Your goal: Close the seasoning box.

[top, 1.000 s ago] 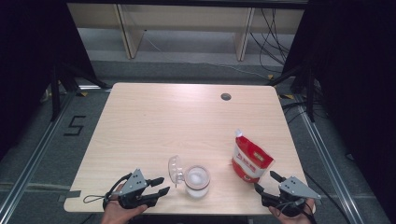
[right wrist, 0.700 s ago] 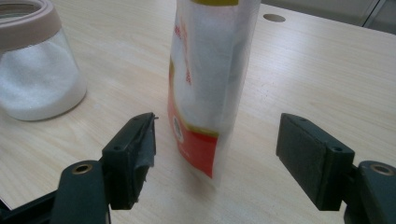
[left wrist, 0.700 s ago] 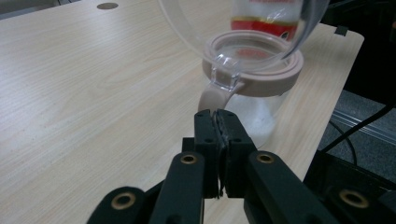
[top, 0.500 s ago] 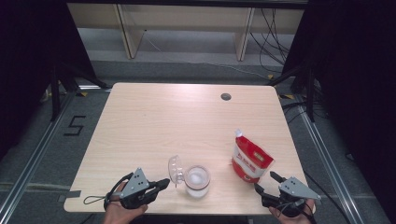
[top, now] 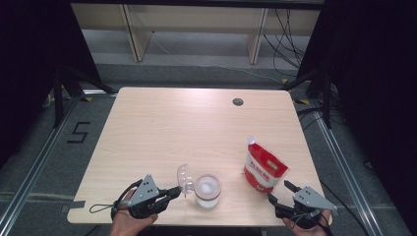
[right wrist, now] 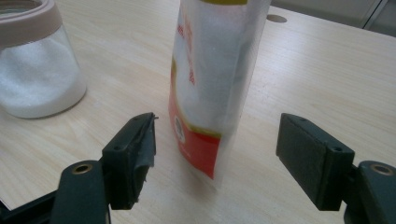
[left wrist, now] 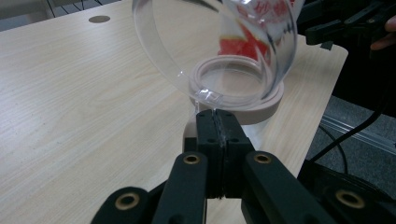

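Wooden table (top: 162, 128): left claw (left wrist: 218, 122) pinched on lid (left wrist: 187, 51) tab; right claw (right wrist: 217, 140) wide, straddling pouch (right wrist: 210, 70).

Left gripper (top: 173, 191), lower left of the high view: jaws just closed, pads pressed together. Right gripper (top: 278, 191), lower right: jaws spread wide, pointing up-frame.

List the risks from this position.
The left gripper pinches only the small tab of the clear lid, so it may slip. The jar stands open near the table's front edge. The pouch stands upright between the right gripper's open jaws; a one-sided touch could topple it.
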Demonstrator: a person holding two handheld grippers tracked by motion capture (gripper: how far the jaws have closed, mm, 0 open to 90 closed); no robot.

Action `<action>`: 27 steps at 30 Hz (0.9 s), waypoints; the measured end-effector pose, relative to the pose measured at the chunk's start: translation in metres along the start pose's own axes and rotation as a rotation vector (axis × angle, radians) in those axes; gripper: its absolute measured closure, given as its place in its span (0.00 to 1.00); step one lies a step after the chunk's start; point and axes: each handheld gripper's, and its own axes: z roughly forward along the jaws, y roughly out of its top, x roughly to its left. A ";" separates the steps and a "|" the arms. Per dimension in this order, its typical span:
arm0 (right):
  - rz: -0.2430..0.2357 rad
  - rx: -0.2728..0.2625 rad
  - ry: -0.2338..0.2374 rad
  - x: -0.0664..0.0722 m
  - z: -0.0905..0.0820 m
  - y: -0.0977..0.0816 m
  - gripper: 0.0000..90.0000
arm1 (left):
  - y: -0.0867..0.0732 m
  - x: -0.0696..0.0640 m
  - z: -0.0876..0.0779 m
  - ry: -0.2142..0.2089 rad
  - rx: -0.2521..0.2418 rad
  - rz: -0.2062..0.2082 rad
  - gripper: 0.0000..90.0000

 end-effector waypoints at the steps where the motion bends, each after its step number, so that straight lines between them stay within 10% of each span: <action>1: 0.004 -0.002 0.004 0.000 0.000 0.000 0.33 | 0.001 0.001 0.000 -0.008 0.000 0.026 0.98; 27: -0.029 0.005 -0.004 0.001 0.001 0.001 0.33 | 0.005 -0.008 0.010 -0.036 -0.011 -0.005 0.92</action>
